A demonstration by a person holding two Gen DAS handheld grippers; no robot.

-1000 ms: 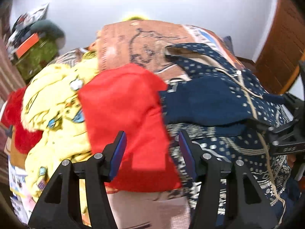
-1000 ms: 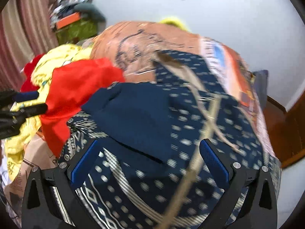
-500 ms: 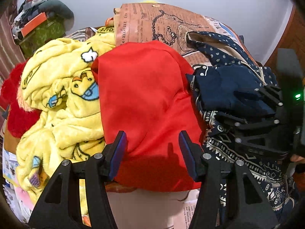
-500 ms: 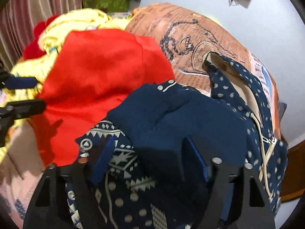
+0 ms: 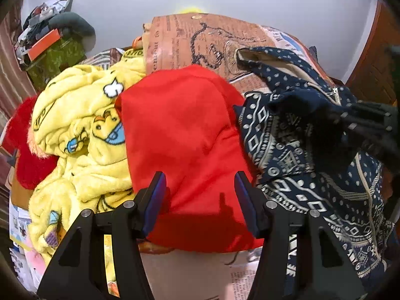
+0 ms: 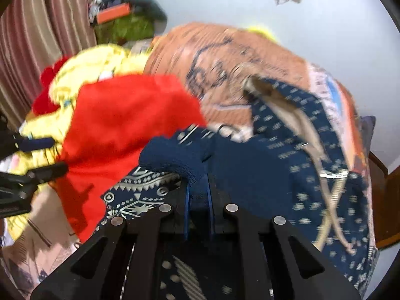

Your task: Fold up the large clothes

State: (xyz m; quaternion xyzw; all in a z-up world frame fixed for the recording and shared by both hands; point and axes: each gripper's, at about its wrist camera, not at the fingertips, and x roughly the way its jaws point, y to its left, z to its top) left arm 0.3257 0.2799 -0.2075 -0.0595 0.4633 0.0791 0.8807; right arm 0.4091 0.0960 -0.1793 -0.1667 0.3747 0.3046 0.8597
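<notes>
The left wrist view was sharp. The left gripper [image 5: 200,200] hung with its jaws apart over a smooth red garment [image 5: 180,137], nothing pinched between the blue pads. To the left lay a fluffy yellow blanket [image 5: 82,130] printed with cartoon ducks, with a shaggy red cloth [image 5: 25,150] at its far left edge. To the right sprawled the navy patterned garment [image 5: 300,165], knit with pale diamonds and dots. The right gripper [image 5: 370,122] showed there only as a dark blur over that garment, its state unreadable from this side. Everything rested on a bed under an orange newspaper-print sheet [image 5: 200,40]. Behind stood a pale wall, a green bundle [image 5: 55,57] piled with clutter far left, and a brown wooden door [image 5: 375,75] far right.

The right wrist view was smeared with motion. It showed what the other could not: the right gripper [image 6: 198,195] had just been closing and was clamped on a thick ribbed fold of the navy patterned garment [image 6: 262,170], which bunched up over the pads. A tan drawstring [image 6: 325,212] trailed across the dotted cloth. The left gripper [image 6: 37,155] reached in from the left, against the red garment [image 6: 125,125]. Striped curtains [image 6: 45,25] hung at far left.
</notes>
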